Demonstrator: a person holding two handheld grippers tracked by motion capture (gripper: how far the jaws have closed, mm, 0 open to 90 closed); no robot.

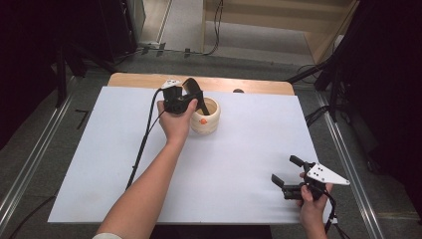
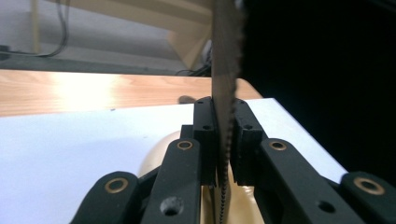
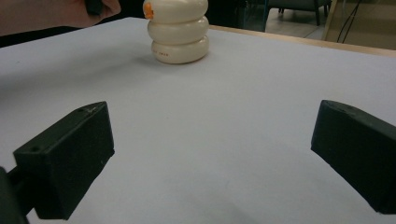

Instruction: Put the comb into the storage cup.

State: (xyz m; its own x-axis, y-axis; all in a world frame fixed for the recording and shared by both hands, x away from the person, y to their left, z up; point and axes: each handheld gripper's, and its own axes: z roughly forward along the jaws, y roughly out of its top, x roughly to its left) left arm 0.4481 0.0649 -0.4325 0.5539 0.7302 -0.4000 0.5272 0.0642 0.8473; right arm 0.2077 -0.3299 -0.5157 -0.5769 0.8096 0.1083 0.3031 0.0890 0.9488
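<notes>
One dark strap [image 2: 225,70] clamped in left claw [image 1: 195,99] over cream pot [image 1: 206,117]; right claw [image 1: 288,175] apart, bare worktop [image 1: 239,164] around.

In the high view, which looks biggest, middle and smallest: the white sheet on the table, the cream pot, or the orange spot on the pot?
Largest to smallest:
1. The white sheet, by far the biggest.
2. The cream pot, beside the left gripper.
3. The orange spot, a tiny mark on the pot's side.

- My right claw [image 3: 212,161] hangs wide open over the white table [image 3: 243,121].
- Far ahead, slightly left, a cream ribbed pot [image 3: 178,35] stands upright.
- A hand [image 3: 60,14] sits beside it.
</notes>
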